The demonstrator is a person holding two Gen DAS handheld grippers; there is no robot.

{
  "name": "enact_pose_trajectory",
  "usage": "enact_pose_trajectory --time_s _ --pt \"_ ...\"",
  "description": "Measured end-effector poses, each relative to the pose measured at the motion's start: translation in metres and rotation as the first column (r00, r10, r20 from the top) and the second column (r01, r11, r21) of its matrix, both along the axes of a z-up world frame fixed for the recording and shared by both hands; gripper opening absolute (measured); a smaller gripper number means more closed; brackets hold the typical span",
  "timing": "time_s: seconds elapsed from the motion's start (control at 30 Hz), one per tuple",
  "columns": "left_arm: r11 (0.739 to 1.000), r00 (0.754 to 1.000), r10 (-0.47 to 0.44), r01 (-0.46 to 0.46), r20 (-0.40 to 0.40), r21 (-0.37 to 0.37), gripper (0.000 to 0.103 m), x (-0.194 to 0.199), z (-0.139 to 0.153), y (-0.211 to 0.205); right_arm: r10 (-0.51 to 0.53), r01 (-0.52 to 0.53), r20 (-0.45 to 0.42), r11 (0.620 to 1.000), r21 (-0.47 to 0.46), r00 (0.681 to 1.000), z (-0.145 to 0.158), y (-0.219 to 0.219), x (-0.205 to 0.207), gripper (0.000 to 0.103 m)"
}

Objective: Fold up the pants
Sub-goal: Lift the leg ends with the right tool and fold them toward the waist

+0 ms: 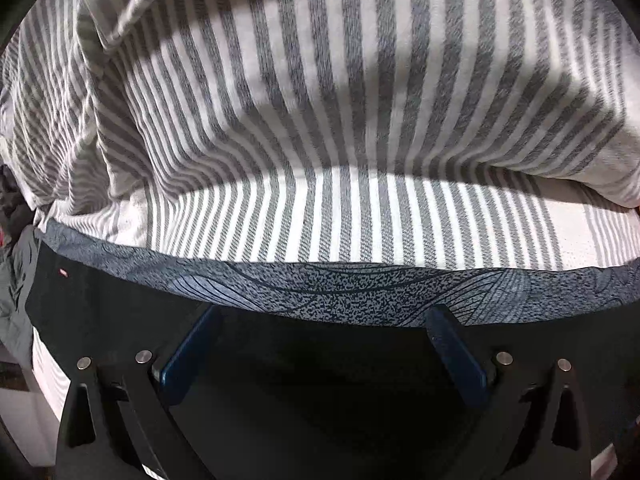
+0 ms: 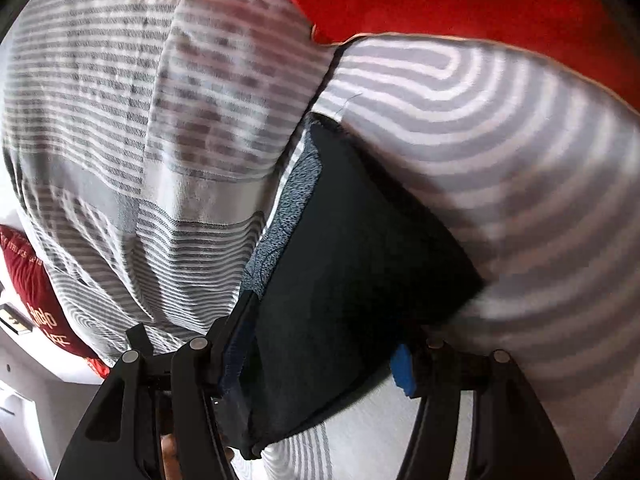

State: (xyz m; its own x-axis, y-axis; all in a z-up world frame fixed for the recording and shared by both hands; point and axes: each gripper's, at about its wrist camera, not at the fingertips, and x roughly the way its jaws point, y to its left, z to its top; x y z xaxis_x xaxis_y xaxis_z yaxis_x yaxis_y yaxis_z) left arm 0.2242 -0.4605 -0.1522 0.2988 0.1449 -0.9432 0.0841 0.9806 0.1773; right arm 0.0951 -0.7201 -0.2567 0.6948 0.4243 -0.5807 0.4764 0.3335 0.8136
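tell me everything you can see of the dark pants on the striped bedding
The dark pants look like soft black fabric, lying as a flattened, roughly folded slab on the grey-and-white striped bedding. A blue-grey speckled layer with a leaf-line pattern shows along one edge; whether it belongs to the pants is unclear. A small red tag sits near a corner. The left hand-held gripper and the right hand-held gripper both straddle the cloth, jaws apart.

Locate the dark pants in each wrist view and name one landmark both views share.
Left wrist: the dark pants fill the bottom, below the blue patterned cloth.
Right wrist: the dark pants run through the centre to the bottom.
Shared landmark: the grey-and-white striped bedding.
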Motion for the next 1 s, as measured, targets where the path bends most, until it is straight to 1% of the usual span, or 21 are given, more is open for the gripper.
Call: enact_pose_trajectory --time_s 0.03,0.1,0.13,0.17,0.2,0.23,0.33,0.43,0.5,0.63,0.73,0.77,0.83,0.87,0.9,0.93,0.97,1.0 --pt "1.000 1.000 0.000 0.000 0.004 0.004 0.103 0.001 -0.005 0.000 0.007 -0.007 -0.005 1.000 -0.001 1.000 -0.001 0.001 0.004 0.064" --pt "1.000 1.000 -0.013 0.012 0.027 0.024 0.103 0.000 -0.014 -0.004 0.024 -0.024 -0.025 1.000 -0.004 0.999 -0.002 0.005 0.013 0.059" --pt "1.000 0.999 -0.016 0.014 0.049 0.025 0.103 -0.001 -0.015 -0.006 0.033 -0.032 -0.033 0.999 0.012 0.999 -0.004 0.007 0.017 0.047" --pt "0.999 0.997 -0.026 0.024 0.070 0.035 0.103 -0.002 -0.015 -0.008 0.034 -0.032 -0.043 0.999 0.034 0.999 -0.006 0.008 0.019 0.029" --pt "0.998 0.995 -0.049 0.044 0.086 0.054 0.103 -0.004 -0.016 -0.010 0.027 -0.025 -0.044 0.998 0.051 0.999 -0.008 0.008 0.019 0.022" --pt "0.997 0.994 -0.060 0.055 0.093 0.061 0.103 -0.005 -0.017 -0.010 0.011 -0.009 -0.027 0.997 0.075 1.000 -0.007 0.008 0.018 0.015" --pt "0.993 0.989 -0.098 0.090 0.110 0.070 0.103 -0.007 -0.016 -0.011 0.008 -0.010 0.021 0.995 0.101 1.000 0.004 0.014 0.016 0.015" --pt "0.992 0.986 -0.112 0.104 0.125 0.070 0.103 -0.008 -0.015 -0.010 0.026 -0.032 0.063 0.995 0.092 0.998 0.023 0.022 0.020 0.015" --pt "0.991 0.985 -0.120 0.112 0.120 0.073 0.103 -0.008 -0.013 -0.011 0.039 -0.047 0.089 0.996 0.081 0.995 0.037 0.029 0.024 0.015" --pt "0.993 0.991 -0.120 0.118 0.060 0.030 0.103 -0.010 -0.002 -0.005 0.088 -0.091 0.129 0.996 0.018 0.988 0.067 0.050 0.034 0.015" --pt "0.991 0.989 -0.133 0.133 0.069 0.002 0.103 -0.027 0.010 0.010 0.118 -0.116 0.144 0.993 -0.022 0.982 0.083 0.066 0.041 0.015" --pt "0.991 0.989 -0.135 0.136 0.054 -0.013 0.103 -0.034 0.009 0.016 0.133 -0.128 0.151 0.991 -0.043 0.980 0.090 0.074 0.044 0.015" --pt "0.988 0.989 -0.150 0.150 0.008 -0.033 0.103 -0.043 -0.003 0.019 0.151 -0.142 0.156 0.988 -0.067 0.976 0.099 0.085 0.048 0.015" --pt "0.986 0.986 -0.165 0.165 0.003 -0.039 0.103 -0.048 -0.011 0.018 0.162 -0.152 0.154 0.985 -0.079 0.975 0.102 0.093 0.051 0.015" --pt "0.985 0.985 -0.167 0.169 0.036 -0.045 0.103 -0.051 -0.011 0.019 0.174 -0.162 0.150 0.983 -0.090 0.973 0.105 0.099 0.054 0.015" --pt "0.982 0.983 -0.179 0.181 0.044 -0.049 0.103 -0.052 -0.012 0.020 0.188 -0.173 0.147 0.979 -0.105 0.971 0.108 0.106 0.056 0.015" --pt "0.981 0.983 -0.181 0.183 0.037 -0.065 0.103 -0.050 -0.011 0.022 0.196 -0.181 0.144 0.977 -0.115 0.970 0.109 0.110 0.058 0.015" --pt "0.980 0.984 -0.176 0.176 0.013 -0.092 0.103 -0.046 -0.010 0.027 0.208 -0.190 0.142 0.973 -0.130 0.968 0.112 0.118 0.061 0.015"
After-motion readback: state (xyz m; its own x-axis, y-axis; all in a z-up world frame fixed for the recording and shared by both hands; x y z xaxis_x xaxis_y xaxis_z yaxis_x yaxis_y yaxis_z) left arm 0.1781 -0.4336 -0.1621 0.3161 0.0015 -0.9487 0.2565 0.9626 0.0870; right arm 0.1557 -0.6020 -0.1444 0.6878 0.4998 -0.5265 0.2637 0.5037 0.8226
